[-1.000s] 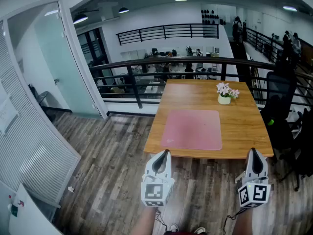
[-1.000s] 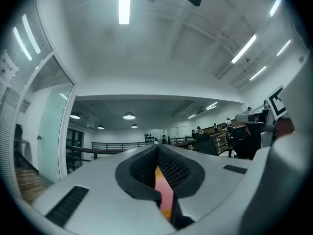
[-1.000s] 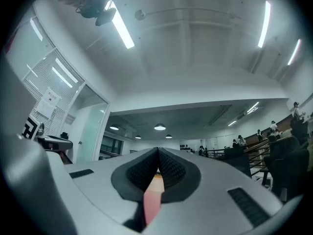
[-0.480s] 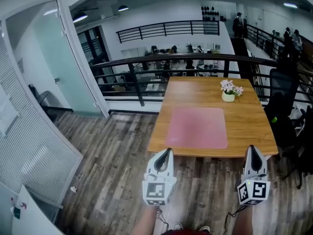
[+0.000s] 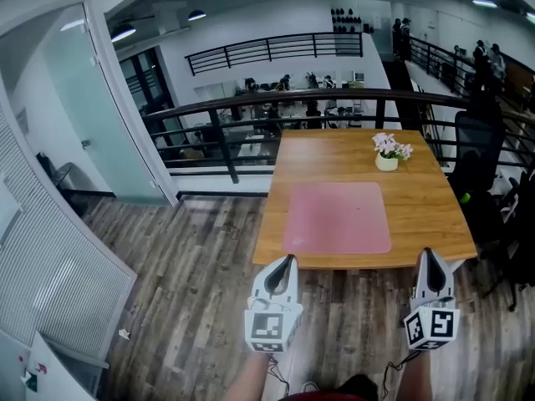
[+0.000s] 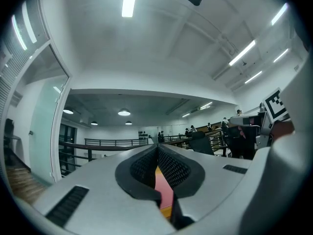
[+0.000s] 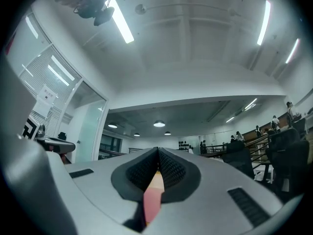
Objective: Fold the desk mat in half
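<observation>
The pink desk mat (image 5: 338, 217) lay flat and unfolded on the wooden tabletop (image 5: 422, 215), with a flower pot (image 5: 387, 159) past its far right corner. You held the left tongs (image 5: 286, 261) and right tongs (image 5: 428, 254) closed and empty, just short of the near edge.

Legible text, labels, brands, numbers: none for you to log. Wall notice (image 7: 47, 96), left of the right gripper view: print too small to read.
</observation>
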`<action>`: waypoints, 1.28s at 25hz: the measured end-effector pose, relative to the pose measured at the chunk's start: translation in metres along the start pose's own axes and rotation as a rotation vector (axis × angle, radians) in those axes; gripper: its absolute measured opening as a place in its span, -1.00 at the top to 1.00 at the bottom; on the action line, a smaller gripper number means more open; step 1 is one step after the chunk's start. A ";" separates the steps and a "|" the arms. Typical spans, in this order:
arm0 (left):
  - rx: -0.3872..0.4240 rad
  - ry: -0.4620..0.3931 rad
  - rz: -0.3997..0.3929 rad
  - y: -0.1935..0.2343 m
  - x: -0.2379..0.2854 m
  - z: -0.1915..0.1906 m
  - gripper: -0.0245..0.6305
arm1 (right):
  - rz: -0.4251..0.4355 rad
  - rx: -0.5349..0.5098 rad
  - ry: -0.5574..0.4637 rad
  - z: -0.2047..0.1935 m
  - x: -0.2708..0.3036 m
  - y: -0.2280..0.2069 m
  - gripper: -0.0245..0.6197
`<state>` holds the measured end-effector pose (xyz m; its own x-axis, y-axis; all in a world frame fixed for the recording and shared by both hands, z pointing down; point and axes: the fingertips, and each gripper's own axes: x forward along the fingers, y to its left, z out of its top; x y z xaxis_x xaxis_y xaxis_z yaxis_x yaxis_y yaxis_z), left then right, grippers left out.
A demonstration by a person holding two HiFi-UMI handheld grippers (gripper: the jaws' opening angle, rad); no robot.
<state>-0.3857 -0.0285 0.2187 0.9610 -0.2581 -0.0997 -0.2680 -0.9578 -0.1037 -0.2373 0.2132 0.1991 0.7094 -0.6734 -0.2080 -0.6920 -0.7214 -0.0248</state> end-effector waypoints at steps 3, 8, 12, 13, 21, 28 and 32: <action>-0.014 0.006 -0.016 0.000 0.013 -0.007 0.87 | -0.012 -0.008 0.018 -0.008 0.006 -0.003 0.90; -0.025 0.014 -0.032 -0.015 0.044 -0.016 0.87 | -0.011 -0.036 0.035 -0.019 0.022 -0.024 0.89; -0.025 0.022 -0.047 -0.040 0.081 -0.021 0.87 | -0.028 -0.022 0.048 -0.027 0.041 -0.061 0.90; -0.026 0.024 -0.049 -0.046 0.091 -0.022 0.87 | -0.031 -0.021 0.051 -0.028 0.047 -0.070 0.89; -0.040 0.051 -0.044 -0.103 0.177 -0.034 0.87 | -0.035 -0.014 0.067 -0.040 0.093 -0.160 0.90; -0.047 0.069 -0.046 -0.175 0.250 -0.041 0.87 | -0.041 -0.003 0.077 -0.053 0.118 -0.254 0.89; -0.041 0.070 -0.046 -0.213 0.282 -0.037 0.87 | -0.040 0.017 0.073 -0.055 0.125 -0.301 0.89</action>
<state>-0.0549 0.0976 0.2494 0.9751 -0.2203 -0.0263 -0.2216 -0.9729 -0.0655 0.0672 0.3376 0.2348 0.7439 -0.6546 -0.1344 -0.6648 -0.7454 -0.0488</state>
